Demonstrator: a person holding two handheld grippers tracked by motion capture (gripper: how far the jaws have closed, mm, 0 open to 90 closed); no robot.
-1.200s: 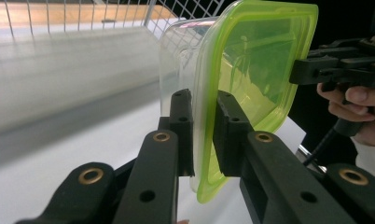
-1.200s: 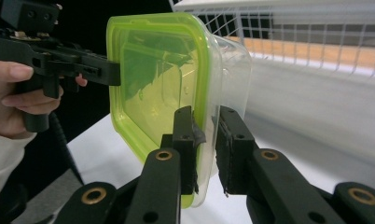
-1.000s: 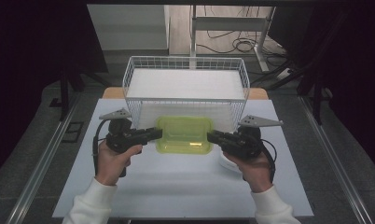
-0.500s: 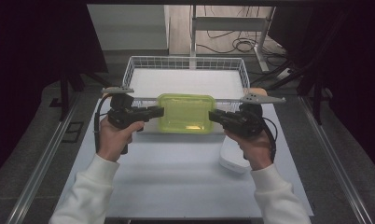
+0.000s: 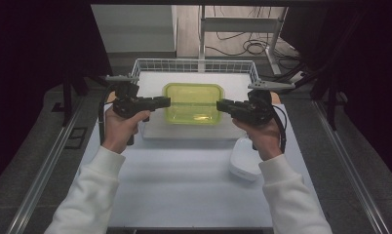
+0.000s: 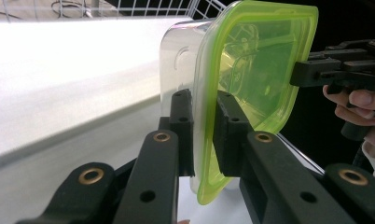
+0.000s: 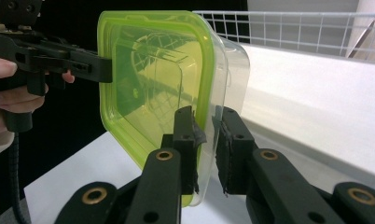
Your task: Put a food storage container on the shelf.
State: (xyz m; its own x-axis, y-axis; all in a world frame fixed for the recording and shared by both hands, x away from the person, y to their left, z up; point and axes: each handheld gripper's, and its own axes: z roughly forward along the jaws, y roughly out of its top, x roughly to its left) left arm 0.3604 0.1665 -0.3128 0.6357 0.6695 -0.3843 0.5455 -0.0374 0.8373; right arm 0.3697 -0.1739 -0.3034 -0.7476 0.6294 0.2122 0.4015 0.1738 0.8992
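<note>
Green-lidded box hangs level over the basket; our left gripper and right gripper pinch opposite rims to share its weight.

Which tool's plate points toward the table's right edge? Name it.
The right tool, clamped on the green-lidded container's right rim. Its grey plate juts toward the table's right edge; the left tool's plate juts left.

White table, wire basket, white lid
</note>
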